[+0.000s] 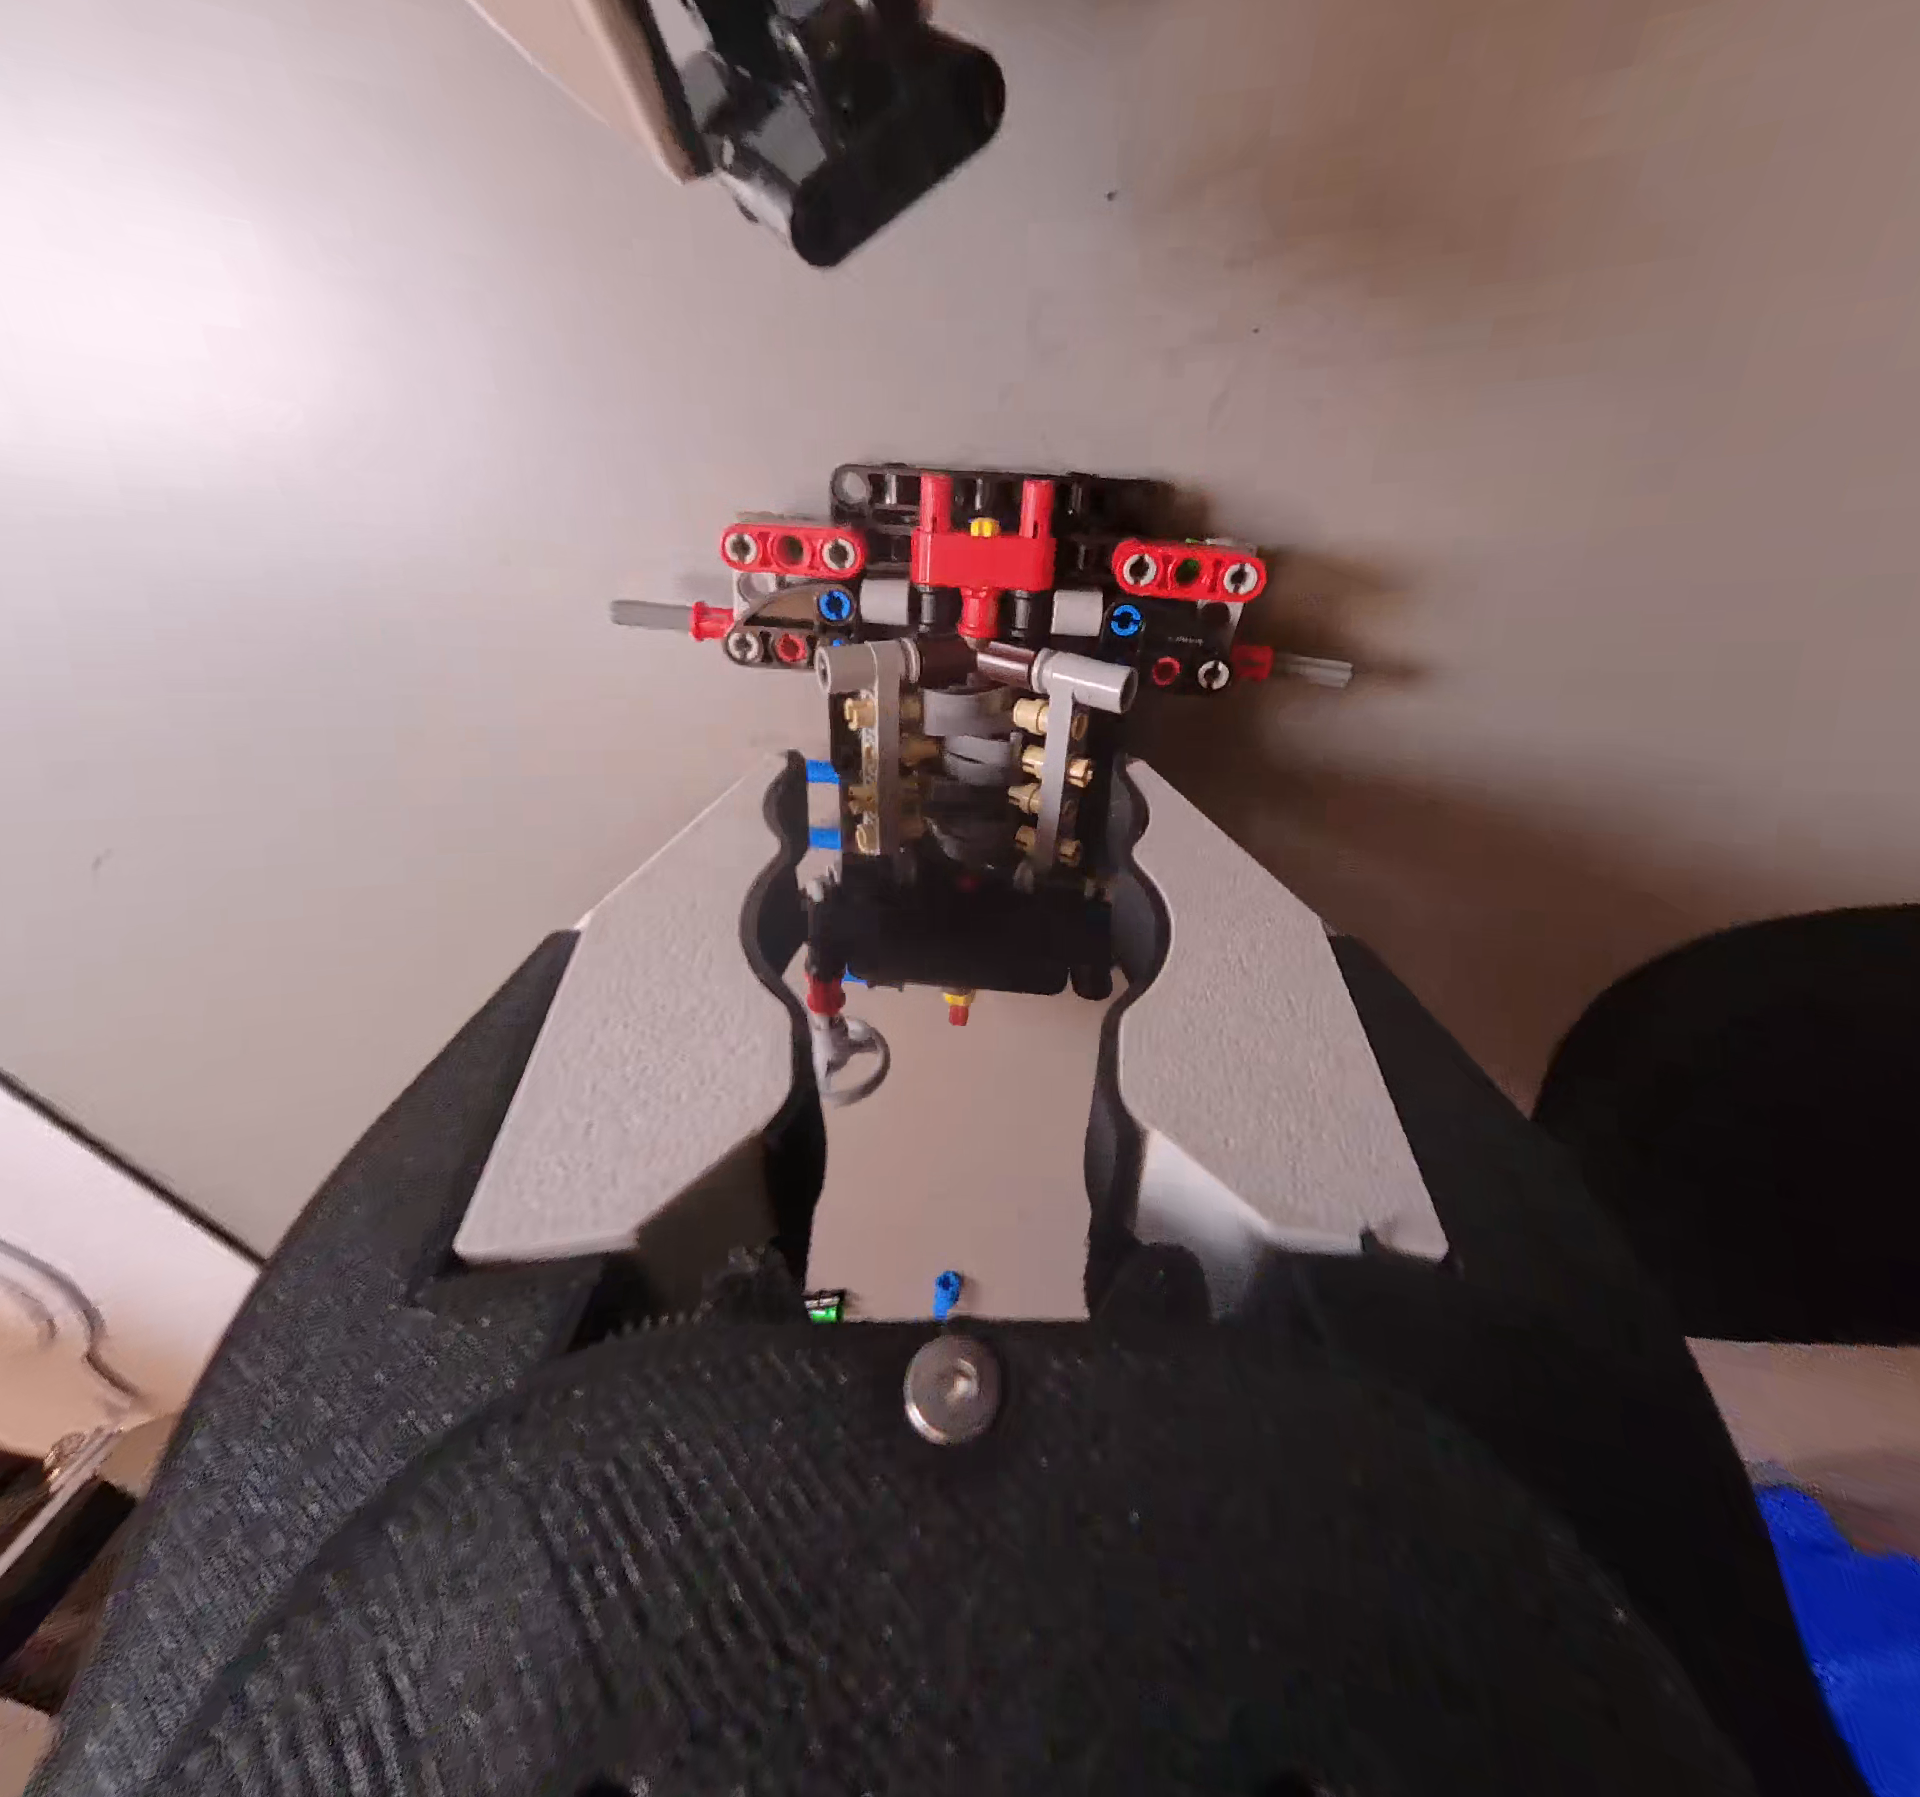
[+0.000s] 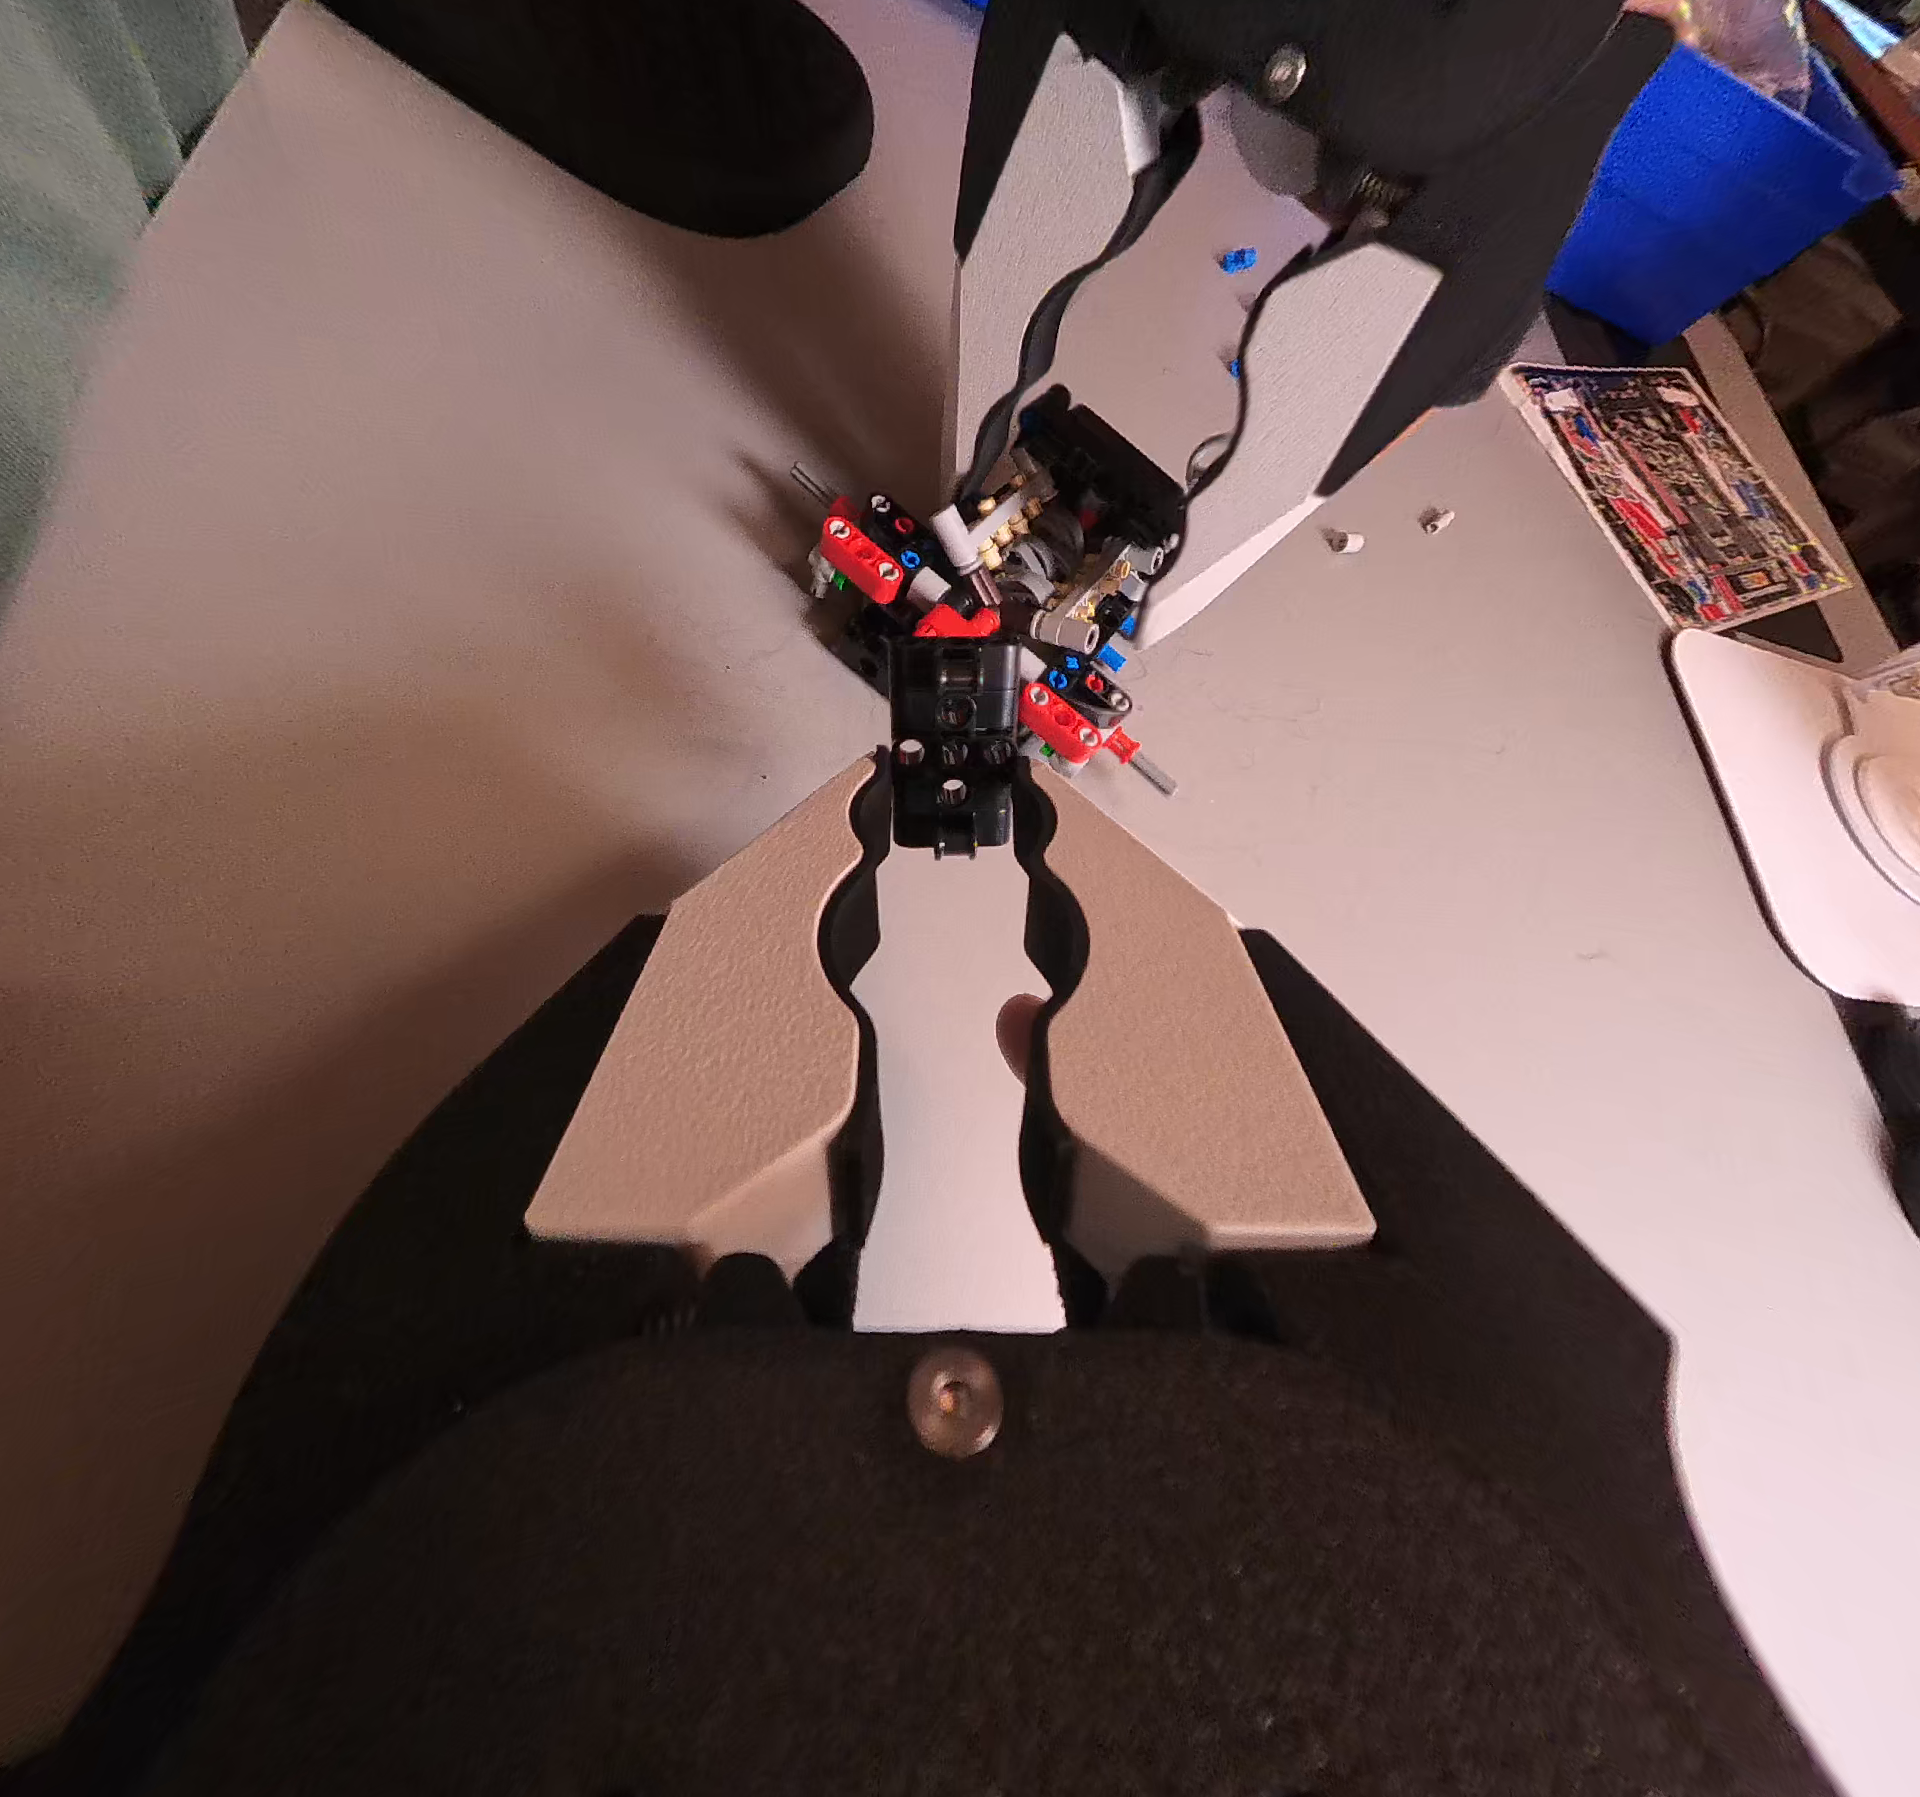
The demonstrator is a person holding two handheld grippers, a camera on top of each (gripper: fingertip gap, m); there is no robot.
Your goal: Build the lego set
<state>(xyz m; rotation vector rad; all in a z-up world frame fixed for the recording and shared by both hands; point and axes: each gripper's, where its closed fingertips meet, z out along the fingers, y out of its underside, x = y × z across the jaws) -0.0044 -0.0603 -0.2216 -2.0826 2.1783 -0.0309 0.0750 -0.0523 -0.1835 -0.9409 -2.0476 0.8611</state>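
My left tongs (image 1: 951, 843) are clamped on the lego model (image 1: 982, 687), its dark rear block pinched between the wavy pads while the front end sticks out past the tips. The model is mostly black, with red beams on both sides, a red cross-shaped part in the middle, two grey levers, rows of tan pegs, blue pins and a thin grey axle poking out at each end.

My right tongs (image 2: 953, 812) grip a black lego block (image 2: 953, 739) at their very tips, and it sits just against the model's red centre, opposite my left tongs (image 2: 1091, 490).

The model is low over a pale grey table (image 2: 468, 552). Beside my left tongs, on the table, lie two small grey pegs (image 2: 1340, 539), a loose blue pin (image 2: 1236, 259) and, farther out, a printed instruction booklet (image 2: 1673, 490). Beyond that stands a blue bin (image 2: 1714, 189). A black chair back (image 2: 582, 54) is past the table's far edge.
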